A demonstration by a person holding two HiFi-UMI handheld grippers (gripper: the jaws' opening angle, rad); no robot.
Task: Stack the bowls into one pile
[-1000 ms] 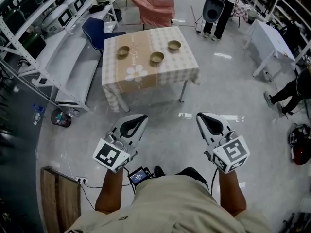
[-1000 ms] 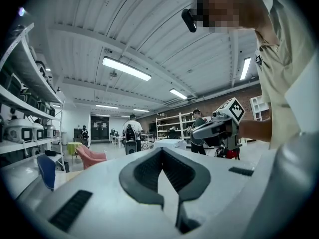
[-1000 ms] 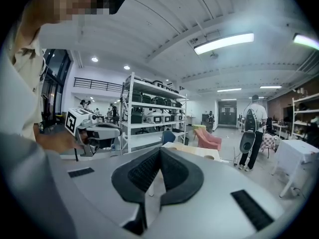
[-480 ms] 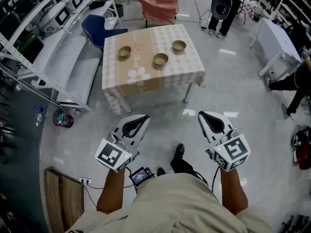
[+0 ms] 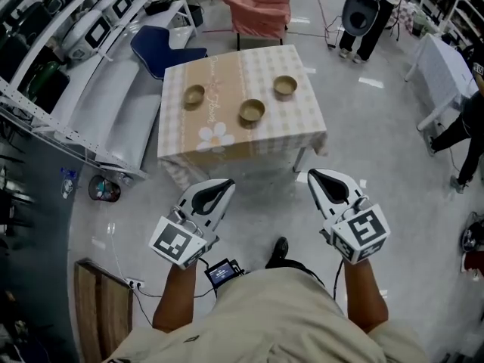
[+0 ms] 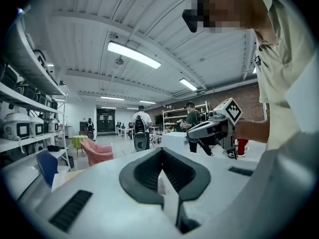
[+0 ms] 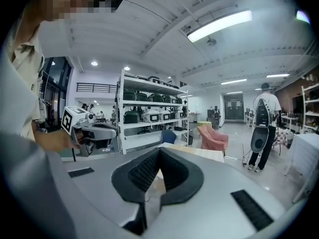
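Three tan bowls stand apart on the checked table point(image 5: 227, 138) in the head view: one at the left point(image 5: 194, 94), one in the middle point(image 5: 252, 111), one at the right point(image 5: 285, 86). My left gripper point(image 5: 224, 184) and my right gripper point(image 5: 314, 175) are held side by side over the floor, short of the table's near edge. Both are shut with nothing between the jaws. The left gripper view shows its own closed jaws point(image 6: 160, 152) and the right gripper point(image 6: 212, 128) beside it. Closed jaws point(image 7: 159, 152) also fill the right gripper view, with the table's top point(image 7: 202, 153) beyond them.
Metal shelves with appliances point(image 5: 72, 59) run along the left. A blue chair point(image 5: 159, 48) and a pink armchair point(image 5: 257, 10) stand behind the table. A person point(image 5: 363, 10) stands at the back right by a white table point(image 5: 446, 74). A wooden board point(image 5: 98, 308) lies at the lower left.
The table with its bowls has come closer and lower in the head view as both grippers were carried forward toward it. The jaws stayed shut.
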